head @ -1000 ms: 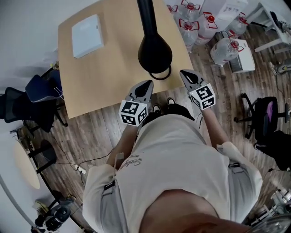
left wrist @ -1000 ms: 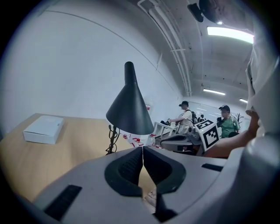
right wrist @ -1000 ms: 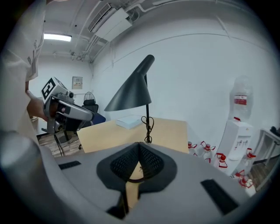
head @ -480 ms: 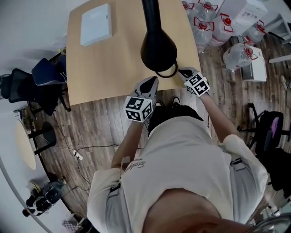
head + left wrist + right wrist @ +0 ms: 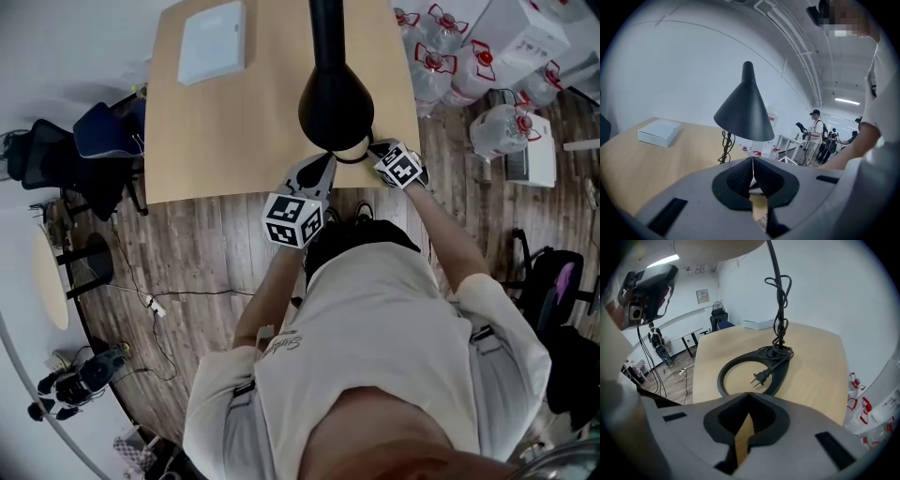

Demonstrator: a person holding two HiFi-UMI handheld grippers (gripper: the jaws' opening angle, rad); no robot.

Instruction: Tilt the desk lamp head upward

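Note:
A black desk lamp stands near the front edge of the wooden table [image 5: 225, 131]. Its cone-shaped head [image 5: 336, 101] points down over the ring-shaped base [image 5: 354, 153]. My left gripper [image 5: 329, 159] is shut and empty, just in front of and below the lamp head [image 5: 745, 114]. My right gripper [image 5: 373, 146] is also shut and empty, its tips at the near rim of the ring base [image 5: 752, 374]. A loose power plug [image 5: 761, 377] lies on that base, and the twisted cord climbs the stem [image 5: 779, 324].
A flat white box [image 5: 214, 42] lies at the table's far left. Several water bottles [image 5: 450, 66] stand on the floor to the right. Dark office chairs [image 5: 89, 150] sit left of the table. People stand far off in the left gripper view.
Both grippers have moved forward to the table's front edge. The right one closed in on the ring base, and the left one came up under the lamp head.

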